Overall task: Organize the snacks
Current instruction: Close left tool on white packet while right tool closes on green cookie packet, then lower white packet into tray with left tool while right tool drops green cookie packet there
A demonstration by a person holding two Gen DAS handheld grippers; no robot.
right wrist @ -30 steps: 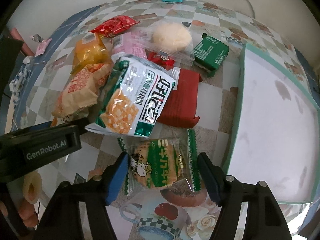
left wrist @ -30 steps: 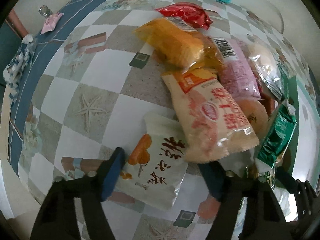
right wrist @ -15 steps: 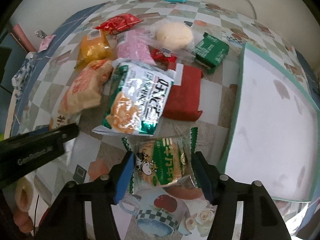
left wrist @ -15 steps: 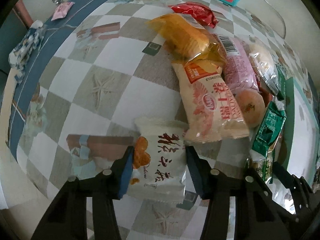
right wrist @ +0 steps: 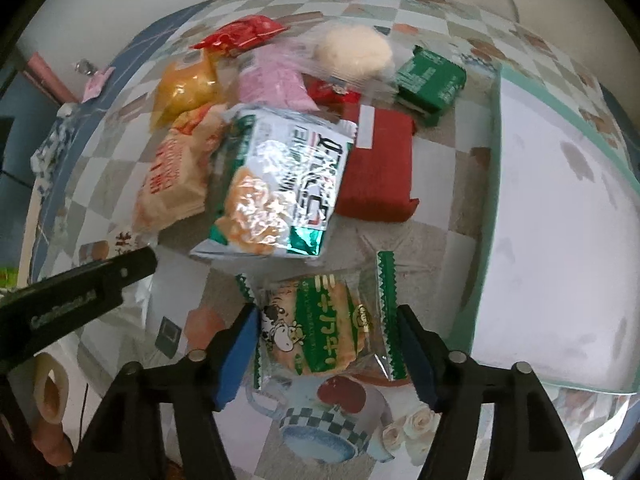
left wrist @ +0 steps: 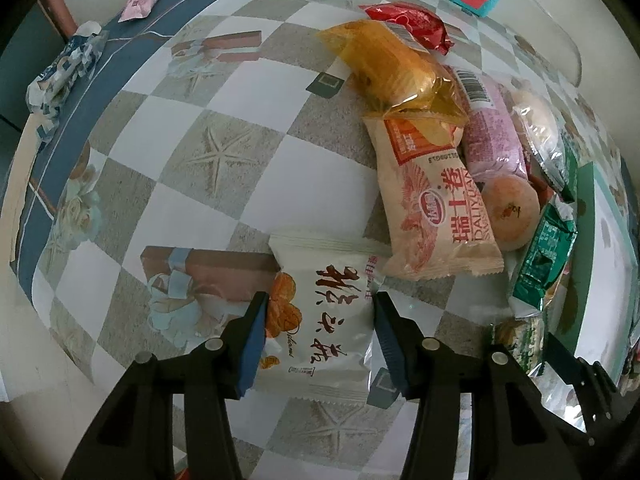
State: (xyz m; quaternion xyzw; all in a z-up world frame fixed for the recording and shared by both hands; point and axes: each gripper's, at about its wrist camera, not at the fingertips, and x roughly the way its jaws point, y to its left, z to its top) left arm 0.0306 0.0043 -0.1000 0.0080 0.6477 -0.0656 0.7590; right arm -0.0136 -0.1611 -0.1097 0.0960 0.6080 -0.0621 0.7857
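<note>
Our left tongs [left wrist: 318, 344] point down at the bench [left wrist: 192, 128], jaws opening slightly, both blue pads against the sides of a white snack packet [left wrist: 324, 320] with black characters and an orange picture, which lies flat on the checked cloth. Our right tongs [right wrist: 326, 350] are closing around a green-edged biscuit packet [right wrist: 320, 324]; the packet sits between the pads, but we cannot tell whether they press it yet. Beyond it lies the snack pile: a silver-green cracker bag [right wrist: 276, 184], a red packet [right wrist: 378, 168], a pale orange roll bag [right wrist: 172, 176], a pink pack [right wrist: 272, 82]. A white tray with a green rim [right wrist: 496, 168] lies just right of the pile.
</note>
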